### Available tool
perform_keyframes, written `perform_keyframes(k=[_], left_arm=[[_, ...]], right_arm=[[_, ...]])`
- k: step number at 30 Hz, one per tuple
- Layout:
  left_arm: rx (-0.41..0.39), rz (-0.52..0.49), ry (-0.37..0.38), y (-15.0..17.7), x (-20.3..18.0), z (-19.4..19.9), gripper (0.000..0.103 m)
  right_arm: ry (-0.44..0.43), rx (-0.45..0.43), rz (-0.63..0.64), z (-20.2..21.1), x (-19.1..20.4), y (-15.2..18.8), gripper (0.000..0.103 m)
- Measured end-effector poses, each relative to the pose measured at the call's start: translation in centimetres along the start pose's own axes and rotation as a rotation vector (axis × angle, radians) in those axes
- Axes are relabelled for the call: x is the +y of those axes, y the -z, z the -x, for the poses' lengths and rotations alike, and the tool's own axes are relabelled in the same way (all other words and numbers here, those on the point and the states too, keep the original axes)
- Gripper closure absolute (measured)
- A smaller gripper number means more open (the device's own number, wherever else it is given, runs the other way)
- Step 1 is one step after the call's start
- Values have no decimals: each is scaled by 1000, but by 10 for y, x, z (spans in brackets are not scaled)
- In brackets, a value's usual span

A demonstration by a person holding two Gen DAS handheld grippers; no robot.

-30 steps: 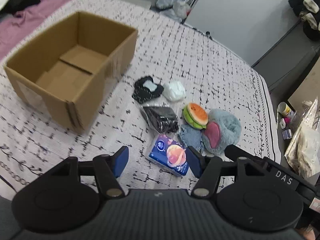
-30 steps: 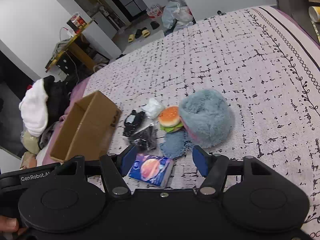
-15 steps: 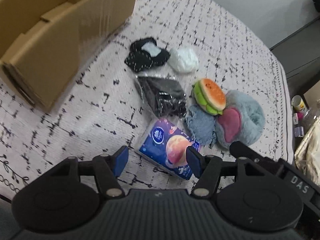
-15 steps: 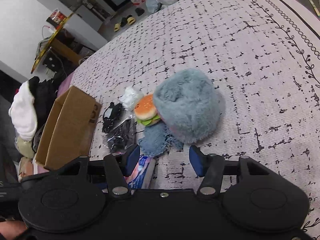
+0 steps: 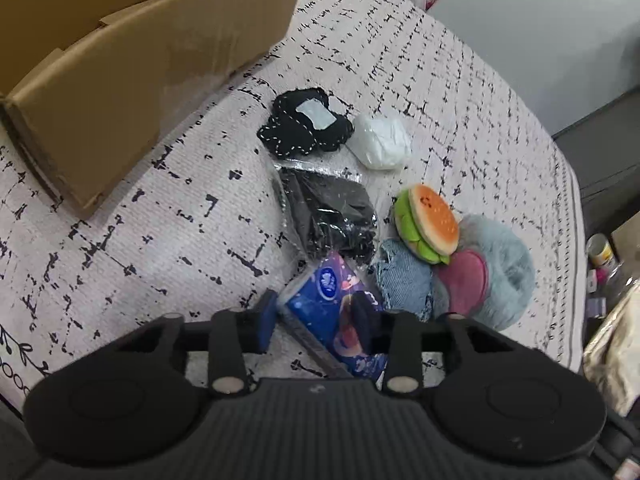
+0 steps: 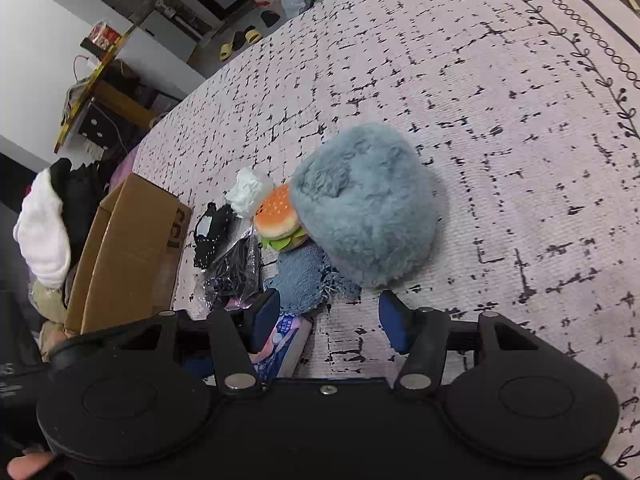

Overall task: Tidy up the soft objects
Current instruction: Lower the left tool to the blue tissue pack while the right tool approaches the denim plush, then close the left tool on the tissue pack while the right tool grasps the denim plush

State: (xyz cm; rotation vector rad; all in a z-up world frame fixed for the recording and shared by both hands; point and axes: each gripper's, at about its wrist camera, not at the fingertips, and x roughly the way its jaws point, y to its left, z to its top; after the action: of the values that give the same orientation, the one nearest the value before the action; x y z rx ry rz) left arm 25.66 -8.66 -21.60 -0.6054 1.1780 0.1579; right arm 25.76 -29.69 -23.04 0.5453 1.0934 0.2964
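Observation:
On the patterned bed cover lies a cluster of soft things: a blue tissue pack (image 5: 320, 300), a denim cloth (image 5: 404, 280), a burger plush (image 5: 428, 222), a fluffy grey-blue slipper (image 5: 496, 272), a bagged black item (image 5: 332, 212), a black pouch (image 5: 304, 124) and a white bundle (image 5: 380, 140). My left gripper (image 5: 316, 316) has its jaws closing, and the pads press on the tipped-up tissue pack. My right gripper (image 6: 328, 312) stands open just in front of the fluffy slipper (image 6: 364, 204) with only bed cover between its pads. The tissue pack (image 6: 284, 344) sits by its left finger.
An open cardboard box (image 5: 120, 80) stands to the left of the cluster, also in the right wrist view (image 6: 128, 256). The bed's edge runs along the right, with small bottles (image 5: 600, 248) and a crinkled bag (image 5: 612, 344) beyond. A pile of clothes (image 6: 44, 232) lies behind the box.
My left gripper came down over the tissue pack and its jaws narrowed onto it, tipping the pack up. My right gripper sank closer to the fluffy slipper and its jaws narrowed slightly.

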Motion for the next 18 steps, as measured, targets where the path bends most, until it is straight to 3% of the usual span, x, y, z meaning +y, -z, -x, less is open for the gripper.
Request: perform_keyframes(k=[5,18], left_arm=[[-22,9,38,-4,8,15,79],[-47,-97,39,-11,17,44,82]], right_arm=[[19,3,53,-10,12,3,48],[67,7,93,-33,30,7,48]])
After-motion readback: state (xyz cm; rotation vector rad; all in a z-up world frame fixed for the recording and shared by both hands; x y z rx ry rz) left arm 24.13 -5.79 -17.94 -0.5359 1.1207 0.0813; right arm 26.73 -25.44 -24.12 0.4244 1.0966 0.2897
